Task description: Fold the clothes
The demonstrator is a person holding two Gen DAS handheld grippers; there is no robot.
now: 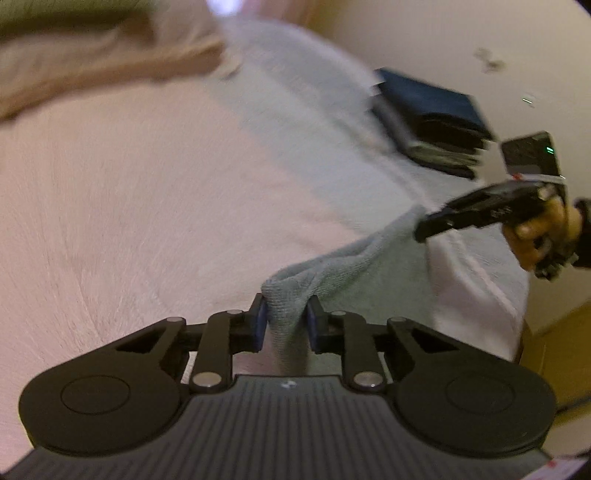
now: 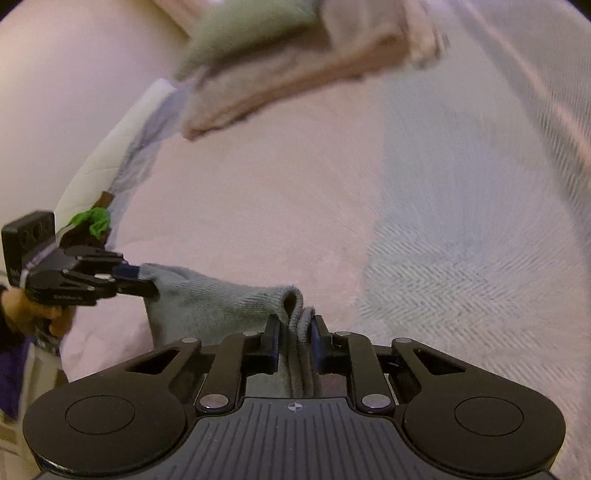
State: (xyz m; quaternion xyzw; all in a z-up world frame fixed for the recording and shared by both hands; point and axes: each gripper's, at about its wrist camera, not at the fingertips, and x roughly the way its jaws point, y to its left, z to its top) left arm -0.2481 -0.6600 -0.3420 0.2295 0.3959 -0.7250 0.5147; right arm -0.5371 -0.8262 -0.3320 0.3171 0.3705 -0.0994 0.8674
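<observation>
A small grey terry cloth (image 1: pixel 351 266) hangs stretched between my two grippers above the pale pink bed cover (image 1: pixel 129 192). My left gripper (image 1: pixel 286 317) is shut on one bunched corner of it. My right gripper (image 2: pixel 293 332) is shut on the opposite corner, where the cloth (image 2: pixel 221 299) folds over between the pads. In the left wrist view the right gripper (image 1: pixel 421 232) shows side-on, held by a hand (image 1: pixel 535 236). In the right wrist view the left gripper (image 2: pixel 151 290) bites the far edge of the cloth.
A stack of folded dark clothes (image 1: pixel 432 125) sits near the bed's far edge. A beige and green heap of clothes (image 2: pixel 280 59) lies further up the bed. A herringbone-weave sheet (image 2: pixel 461 258) covers the right side. Beyond the mattress edge is tan floor (image 1: pixel 480 33).
</observation>
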